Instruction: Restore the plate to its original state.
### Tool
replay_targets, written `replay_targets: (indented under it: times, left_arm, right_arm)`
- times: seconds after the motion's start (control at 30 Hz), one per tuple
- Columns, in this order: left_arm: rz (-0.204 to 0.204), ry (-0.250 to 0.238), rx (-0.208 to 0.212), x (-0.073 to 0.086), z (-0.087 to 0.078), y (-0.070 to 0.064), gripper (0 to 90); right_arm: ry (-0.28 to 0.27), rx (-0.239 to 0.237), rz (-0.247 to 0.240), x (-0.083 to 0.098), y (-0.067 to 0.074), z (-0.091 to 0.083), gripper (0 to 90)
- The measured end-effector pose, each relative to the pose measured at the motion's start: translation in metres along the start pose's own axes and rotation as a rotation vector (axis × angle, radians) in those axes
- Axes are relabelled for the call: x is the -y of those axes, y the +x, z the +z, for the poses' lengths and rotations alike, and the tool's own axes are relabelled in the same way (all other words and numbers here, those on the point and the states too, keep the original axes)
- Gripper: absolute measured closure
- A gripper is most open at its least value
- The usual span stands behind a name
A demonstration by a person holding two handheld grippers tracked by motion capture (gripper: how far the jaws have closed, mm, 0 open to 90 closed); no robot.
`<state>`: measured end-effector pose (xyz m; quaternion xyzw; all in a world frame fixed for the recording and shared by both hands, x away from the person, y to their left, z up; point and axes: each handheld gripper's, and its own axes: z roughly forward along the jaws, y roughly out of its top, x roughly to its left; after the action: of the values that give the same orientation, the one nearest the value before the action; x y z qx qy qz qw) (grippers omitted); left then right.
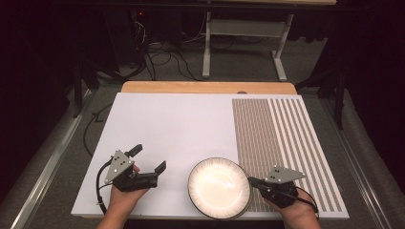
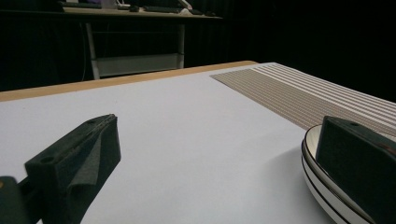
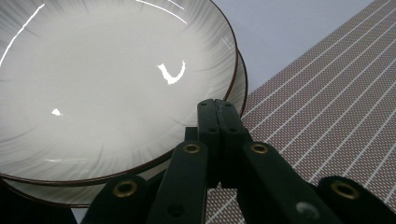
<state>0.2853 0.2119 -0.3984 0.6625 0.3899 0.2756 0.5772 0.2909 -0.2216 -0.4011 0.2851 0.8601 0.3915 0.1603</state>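
Two shallow white plates with dark rims are stacked (image 1: 218, 187) at the near edge of a white board (image 1: 167, 124); the upper plate (image 3: 116, 84) sits slightly off the lower one (image 3: 241, 86). My right gripper (image 1: 250, 180) is shut, and its joined tips (image 3: 218, 109) rest at the upper plate's right rim, with nothing seen between them. My left gripper (image 1: 149, 157) stands open on the board to the left of the stack. The stack's edge (image 2: 312, 161) shows just behind its right finger (image 2: 359, 158); its left finger (image 2: 79, 154) is over bare board.
A brown and white striped placemat (image 1: 282, 143) covers the board's right part, and the stack overlaps its near left corner. A wooden table edge (image 1: 205, 87) runs along the far side. Beyond it stand a desk frame (image 1: 243, 43) and floor cables (image 1: 162, 59).
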Motion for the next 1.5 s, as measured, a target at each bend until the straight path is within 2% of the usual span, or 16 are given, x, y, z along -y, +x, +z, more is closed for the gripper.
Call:
replay_targets:
  times: [0.33, 0.43, 0.57, 0.8, 0.93, 1.13, 1.37, 1.5]
  left_arm:
    - [0.005, 0.005, -0.001, 0.000, 0.000, -0.001, 0.8]
    - [0.006, 0.004, 0.000, 0.000, 0.000, -0.001, 0.8]
    - [0.008, 0.005, 0.000, 0.000, 0.000, -0.001, 0.8]
    - [0.016, 0.011, 0.002, 0.000, 0.001, -0.002, 0.8]
    - [0.024, 0.021, 0.003, 0.000, 0.001, -0.003, 0.8]
    - [0.039, 0.035, 0.000, -0.001, 0.001, -0.006, 0.8]
    - [0.066, 0.048, 0.001, -0.002, 0.001, -0.010, 0.8]
    - [0.069, 0.047, 0.004, -0.002, 0.000, -0.011, 0.8]
  right_arm:
    - [-0.012, 0.014, 0.029, 0.003, -0.006, -0.005, 90.0]
    - [-0.039, 0.031, 0.039, 0.002, -0.010, -0.010, 90.0]
    - [-0.071, 0.066, 0.080, 0.005, -0.018, -0.018, 89.7]
    - [-0.137, 0.114, 0.149, 0.010, -0.032, -0.033, 84.1]
    - [-0.180, 0.133, 0.168, 0.011, -0.037, -0.040, 74.3]
    - [-0.277, 0.174, 0.187, 0.012, -0.040, -0.050, 49.7]
    - [-0.332, 0.208, 0.194, 0.011, -0.040, -0.054, 27.6]
    - [-0.356, 0.213, 0.201, 0.011, -0.039, -0.056, 20.5]
